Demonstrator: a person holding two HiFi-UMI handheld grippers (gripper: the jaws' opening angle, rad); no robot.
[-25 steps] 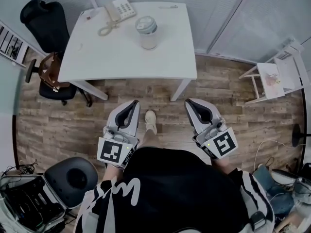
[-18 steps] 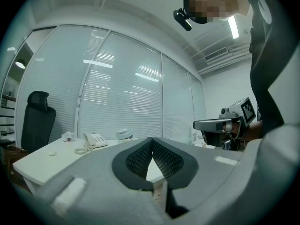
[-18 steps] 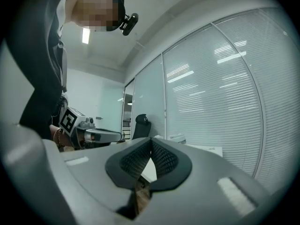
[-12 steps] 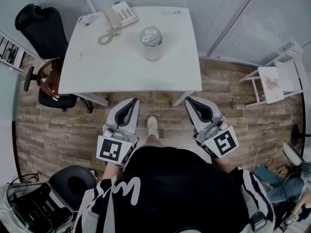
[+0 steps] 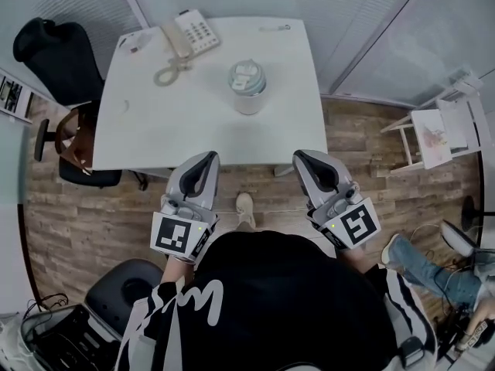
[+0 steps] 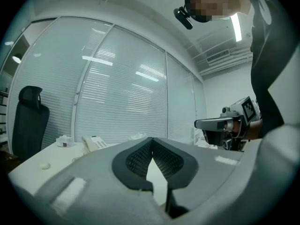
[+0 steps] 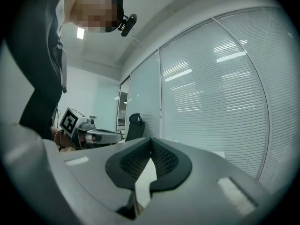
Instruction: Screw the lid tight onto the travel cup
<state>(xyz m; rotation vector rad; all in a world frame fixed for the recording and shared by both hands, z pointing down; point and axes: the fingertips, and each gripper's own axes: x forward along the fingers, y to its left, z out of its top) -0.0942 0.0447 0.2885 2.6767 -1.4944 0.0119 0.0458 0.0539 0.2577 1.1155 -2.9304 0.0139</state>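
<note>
Head view, looking steeply down: caught the cup (image 5: 248,91) standing upright on the white table (image 5: 178,122), long axis vertical, lid (image 5: 247,76) on top and facing up toward the camera. Placed it right of the table's middle, well apart from a corded phone (image 5: 190,32) at the far edge. Found both grippers held low, just off the table's near edge and well apart from the cup: left gripper (image 5: 207,158) on its near left, right gripper (image 5: 302,158) on its near right, both noses pointing toward the table, with the cup farther off and about midway across the gap between them. Read the jaws in the left gripper view (image 6: 151,140) as pressed together with nothing between them, and likewise in the right gripper view (image 7: 151,140). Could not tell whether the lid was screwed down tight. Could not make out the cup in either gripper view. Lost the wrists under a black top (image 5: 271,300). Saw only part of a black case (image 5: 62,338), cut off at the bottom left corner.
</note>
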